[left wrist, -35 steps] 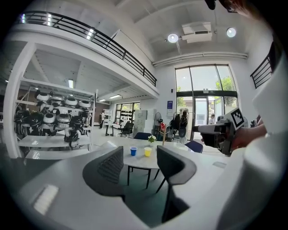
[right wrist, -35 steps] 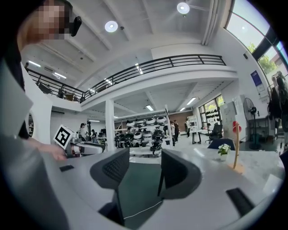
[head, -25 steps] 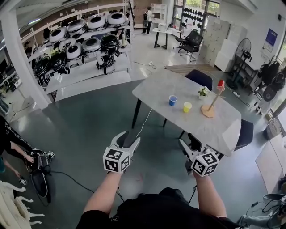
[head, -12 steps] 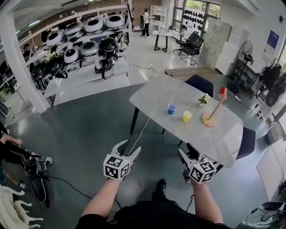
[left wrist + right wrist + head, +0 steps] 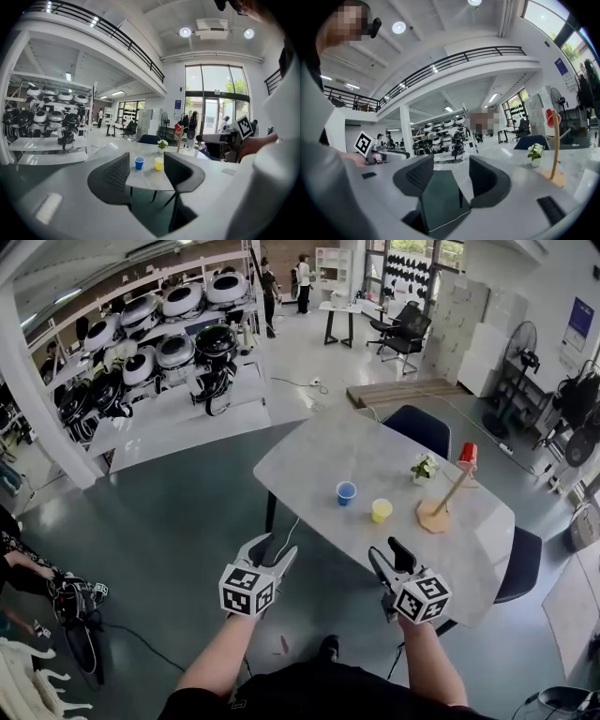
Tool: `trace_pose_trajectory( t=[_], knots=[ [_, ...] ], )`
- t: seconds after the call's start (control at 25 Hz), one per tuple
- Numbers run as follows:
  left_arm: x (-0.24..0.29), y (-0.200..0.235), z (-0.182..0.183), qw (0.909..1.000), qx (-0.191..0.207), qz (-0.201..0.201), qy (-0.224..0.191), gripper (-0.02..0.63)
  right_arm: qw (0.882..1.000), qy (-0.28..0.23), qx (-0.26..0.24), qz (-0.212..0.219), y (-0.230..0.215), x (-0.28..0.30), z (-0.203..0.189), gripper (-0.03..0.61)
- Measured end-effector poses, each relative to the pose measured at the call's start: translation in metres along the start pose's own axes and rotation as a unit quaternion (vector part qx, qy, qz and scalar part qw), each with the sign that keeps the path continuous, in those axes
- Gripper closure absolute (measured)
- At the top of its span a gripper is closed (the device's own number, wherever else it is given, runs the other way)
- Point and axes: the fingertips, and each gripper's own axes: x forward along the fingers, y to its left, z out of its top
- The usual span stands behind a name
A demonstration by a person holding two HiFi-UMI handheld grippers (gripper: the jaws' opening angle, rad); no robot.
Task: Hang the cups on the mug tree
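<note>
A blue cup [image 5: 346,492] and a yellow cup [image 5: 381,510] stand on the grey marble table [image 5: 309,460]. To their right stands the wooden mug tree [image 5: 441,506] with a red cup [image 5: 466,454] hung at its top. My left gripper [image 5: 272,550] is held open over the floor, short of the table's near edge. My right gripper [image 5: 385,556] is open and empty at that edge. In the left gripper view the blue cup [image 5: 139,162] and yellow cup [image 5: 159,163] show far off between the jaws. The mug tree [image 5: 554,151] shows in the right gripper view.
A small potted plant [image 5: 424,467] stands behind the cups. Dark blue chairs [image 5: 419,427] sit at the table's far and right sides. Shelves of round machines [image 5: 159,334] line the back left. A cable runs across the floor under the table. A person's hands [image 5: 33,570] work at the left.
I have walked closer: the table and cups have come nearer to both grippers. The right gripper now reaches the table's near edge. Both stay open.
</note>
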Motion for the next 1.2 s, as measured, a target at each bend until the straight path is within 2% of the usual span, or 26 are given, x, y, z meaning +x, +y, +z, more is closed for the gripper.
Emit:
trace_pose_trajectory(
  t=[0.28,0.64,1.04,1.2],
  knots=[
    [0.064,-0.006,0.030,1.0000,0.006,0.003,-0.003,0.388,1.000,-0.003,0.005,0.015,-0.047,0.017,0.011,0.373],
    [0.119,0.008,0.045,0.9997,0.018,-0.016,0.004,0.388,1.000,-0.002,0.015,-0.013,-0.091,0.042,0.013,0.373],
    [0.171,0.050,0.049,0.9978,0.019,-0.064,0.005,0.388,0.998,0.015,-0.001,-0.055,-0.108,0.093,0.023,0.373],
    [0.182,0.063,0.053,0.9967,0.024,-0.078,0.006,0.389,0.998,0.026,0.001,-0.065,-0.107,0.109,0.016,0.373]
  ],
)
